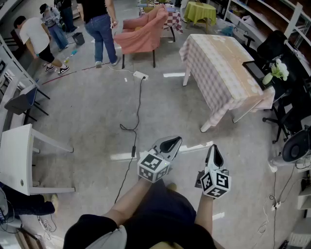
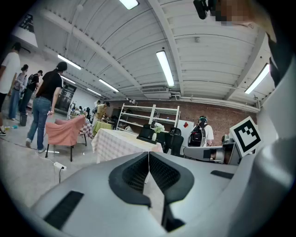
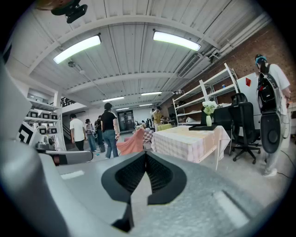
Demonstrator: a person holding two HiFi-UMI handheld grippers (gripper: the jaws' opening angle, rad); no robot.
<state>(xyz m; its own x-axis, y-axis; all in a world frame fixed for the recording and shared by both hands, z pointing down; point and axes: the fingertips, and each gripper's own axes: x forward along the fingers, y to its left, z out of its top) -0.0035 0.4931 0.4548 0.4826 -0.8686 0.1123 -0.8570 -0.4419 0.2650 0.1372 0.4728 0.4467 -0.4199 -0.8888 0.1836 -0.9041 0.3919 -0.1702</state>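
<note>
Grey plastic jaws of the left gripper [image 1: 176,141] are pressed together with nothing between them. The right gripper [image 1: 212,148], just beside it at 3 o'clock, is clenched on nothing too. Both hang over the concrete floor [image 1: 87,112]. A black cable [image 1: 133,146] lies near at 9 o'clock. The checked-cloth table [image 1: 218,68] stands farther off at 1 o'clock, and the pink armchair [image 1: 143,34] beyond at 11.

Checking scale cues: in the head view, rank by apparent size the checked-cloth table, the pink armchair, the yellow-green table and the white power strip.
1. checked-cloth table
2. pink armchair
3. yellow-green table; it stands farthest off, so its true rank is unsure
4. white power strip
</note>
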